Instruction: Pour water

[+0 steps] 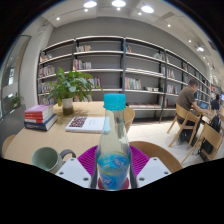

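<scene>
Surroundings: a wooden table (25,140) carries the work area. At its far left sits a stack of books (40,117), red and dark covers visible. An open book (87,124) lies flat further along, beside a potted plant (70,86) with broad green leaves. Behind these runs a wall of bookshelves (120,65), partly filled. A wooden chair (184,118) stands off to the right, and a person (188,96) sits at a desk near it, well apart from the work area.

Nearer the gripper, a green cup (45,157) stands on the table just left of the fingers, with a small round grey object touching or just beside it; its nature cannot be determined. Nothing stands directly ahead of the bottle apart from the open book beyond it.

Containers: a clear plastic bottle (114,145) with a light blue cap stands upright between the fingers. Water fills its lower portion. The cup's contents cannot be seen.

Gripper (113,170): both white fingers (74,172) bear magenta pads pressed against the bottle's sides; the gripper is clenched on the bottle.
</scene>
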